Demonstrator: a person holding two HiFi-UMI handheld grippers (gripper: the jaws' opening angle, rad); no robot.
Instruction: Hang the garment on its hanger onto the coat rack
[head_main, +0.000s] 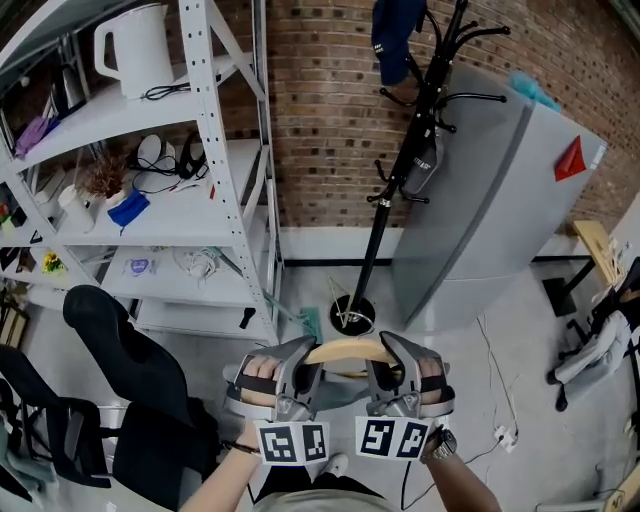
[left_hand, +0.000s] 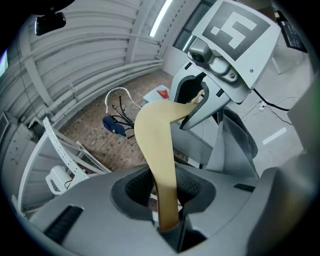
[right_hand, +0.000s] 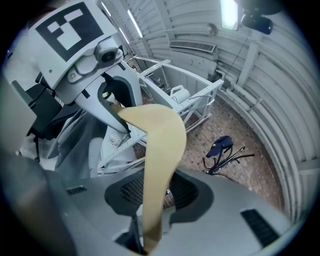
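Observation:
A pale wooden hanger (head_main: 350, 350) is held level low in the head view, with my left gripper (head_main: 290, 378) shut on its left arm and my right gripper (head_main: 402, 378) shut on its right arm. In the left gripper view the hanger (left_hand: 155, 135) runs up from the left gripper (left_hand: 167, 220) to the right gripper (left_hand: 200, 107), its metal hook (left_hand: 117, 92) beyond. Grey garment cloth (left_hand: 240, 140) hangs beside it. In the right gripper view the hanger (right_hand: 160, 145) rises from the right gripper (right_hand: 150, 235). The black coat rack (head_main: 400, 170) stands ahead, a blue cap (head_main: 395, 35) on top.
A white metal shelving unit (head_main: 215, 150) with a kettle (head_main: 135, 45) and small items stands at the left. A black office chair (head_main: 130, 370) is near my left side. A tall grey cabinet (head_main: 490, 200) stands right of the rack, against the brick wall.

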